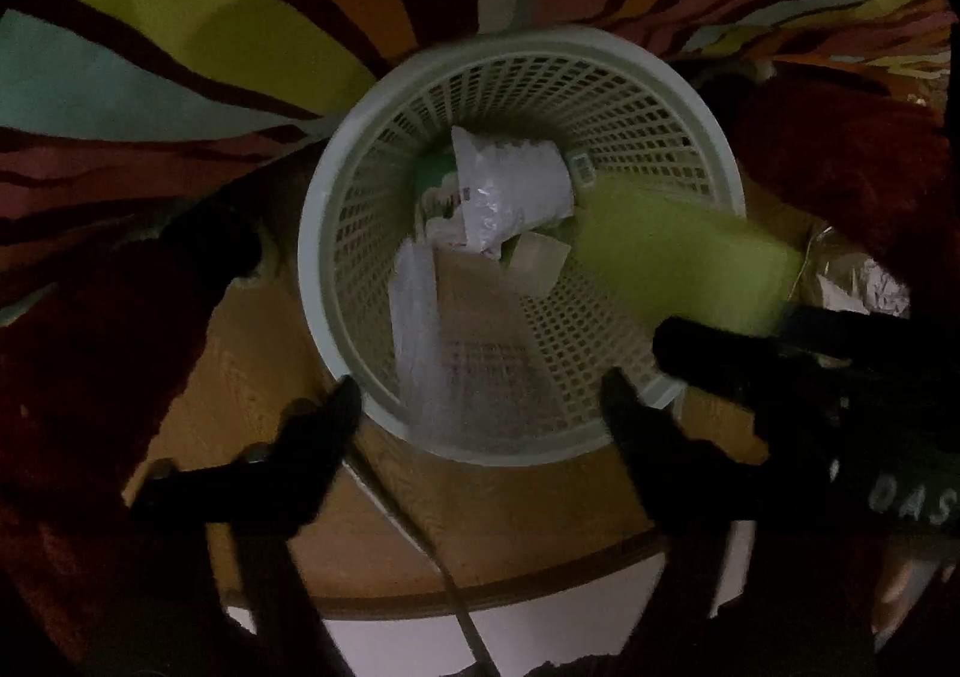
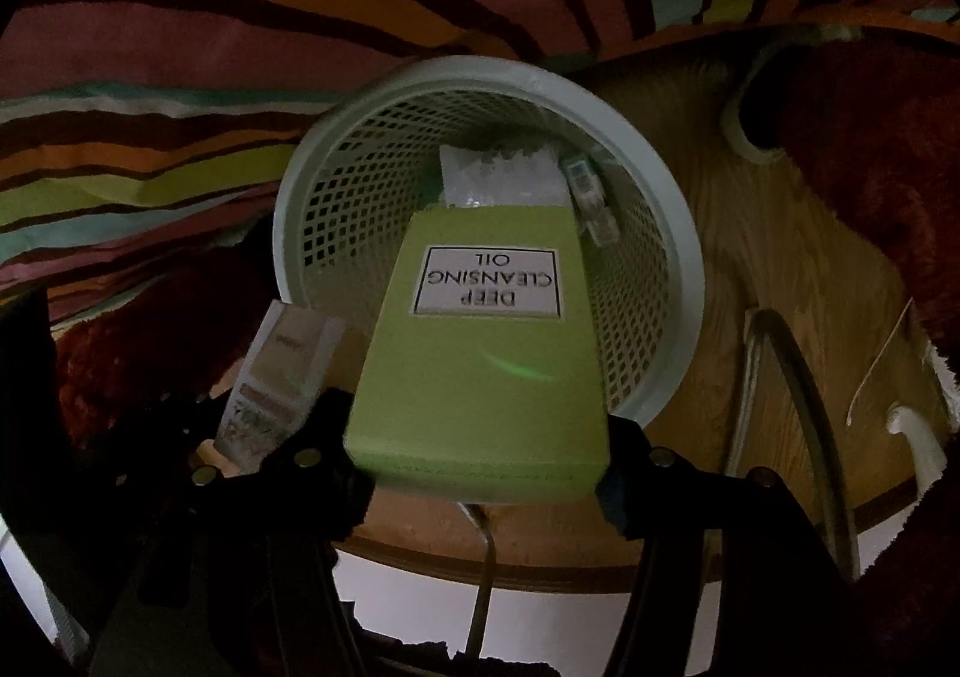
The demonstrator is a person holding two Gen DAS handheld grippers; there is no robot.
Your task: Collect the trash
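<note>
The lime-green cardboard box labelled "Deep Cleansing Oil" (image 2: 480,353) sits between the jaws of my right gripper (image 2: 480,455), tilted forward with its far end over the mouth of the pale round lattice plastic waste basket (image 2: 666,233). Its long axis runs along the gripper's pointing line, down and into the basket; the printed label faces up toward the wrist camera and reads upside down from there. The near end is flanked by both jaws, but whether the pads actually press on it I cannot tell from this view.

A second item, a slim beige printed carton (image 1: 480,329), appears blurred in the left wrist view, standing lengthwise inside the basket just ahead of my left gripper (image 1: 480,407), whose jaws stand apart with nothing between them.

The basket already holds white crumpled plastic wrapping (image 1: 510,185) and rests on an orange-brown wooden floor (image 1: 480,521), beside a striped multicoloured fabric (image 1: 180,47).

My judgement: the step is release. To do it well, I would keep the box's far end inside the rim, part the right jaws fully, and let it slide clear of the left gripper.
</note>
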